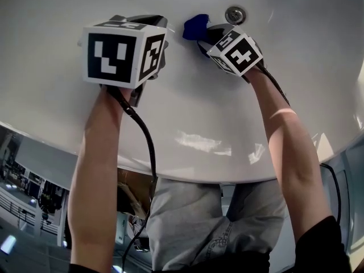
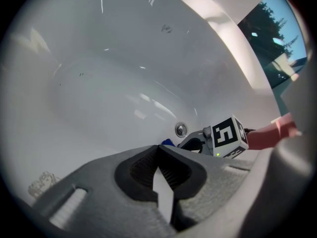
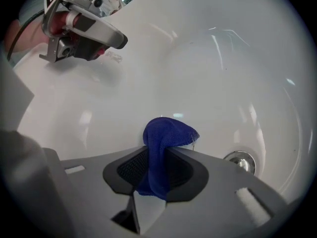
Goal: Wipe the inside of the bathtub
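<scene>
Reaching into the bathtub [image 1: 187, 118], the right hand-held gripper [image 3: 157, 158] is pinching a blue cloth [image 3: 167, 132] just beside the drain [image 3: 241, 159]; the left hand-held gripper [image 2: 159, 152], closed and empty, is hovering farther off

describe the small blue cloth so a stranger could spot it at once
Look inside the glossy white bathtub, near the round metal drain. There the right gripper pinches a small crumpled dark-blue cloth, the only blue thing in the tub.
</scene>
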Demonstrator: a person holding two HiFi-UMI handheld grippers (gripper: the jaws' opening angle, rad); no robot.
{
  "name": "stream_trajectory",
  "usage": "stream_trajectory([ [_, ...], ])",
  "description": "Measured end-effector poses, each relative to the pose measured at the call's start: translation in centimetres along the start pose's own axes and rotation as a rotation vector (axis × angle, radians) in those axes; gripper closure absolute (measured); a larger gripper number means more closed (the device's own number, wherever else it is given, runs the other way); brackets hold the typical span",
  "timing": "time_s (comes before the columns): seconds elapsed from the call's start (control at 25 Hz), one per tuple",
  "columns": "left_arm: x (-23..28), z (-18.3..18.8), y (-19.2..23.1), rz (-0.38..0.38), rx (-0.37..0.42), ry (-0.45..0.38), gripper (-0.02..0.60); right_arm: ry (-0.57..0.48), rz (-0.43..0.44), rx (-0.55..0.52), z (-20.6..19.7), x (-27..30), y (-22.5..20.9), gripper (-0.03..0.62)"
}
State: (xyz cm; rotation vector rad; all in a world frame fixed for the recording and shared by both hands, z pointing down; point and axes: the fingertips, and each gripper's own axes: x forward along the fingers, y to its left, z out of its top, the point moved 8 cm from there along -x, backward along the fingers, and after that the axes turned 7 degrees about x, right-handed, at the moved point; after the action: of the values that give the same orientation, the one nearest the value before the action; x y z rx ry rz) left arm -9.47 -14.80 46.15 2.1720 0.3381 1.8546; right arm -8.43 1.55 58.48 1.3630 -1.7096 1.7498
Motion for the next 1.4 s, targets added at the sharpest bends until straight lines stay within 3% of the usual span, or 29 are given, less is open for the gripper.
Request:
stream_trajectory([
  [0.48, 1.7, -3.6, -1.8, -0.012, -0.026, 0.034, 0.577, 0.132, 0.051, -0.071, -3.9, 3.8, 2.0, 0.487],
  [1.2, 1.3, -4.1, -3.5, -0.004, -0.068, 0.027, 0.577, 0.183, 0.218, -0.043, -4.1, 1.9, 6.1, 0.49],
  [1.4, 0.7, -4.5, -3.7, 0.005, -0.089, 0.021, 0.577, 0.181, 0.25, -0.078, -4.3, 0.8, 7.6, 0.491],
])
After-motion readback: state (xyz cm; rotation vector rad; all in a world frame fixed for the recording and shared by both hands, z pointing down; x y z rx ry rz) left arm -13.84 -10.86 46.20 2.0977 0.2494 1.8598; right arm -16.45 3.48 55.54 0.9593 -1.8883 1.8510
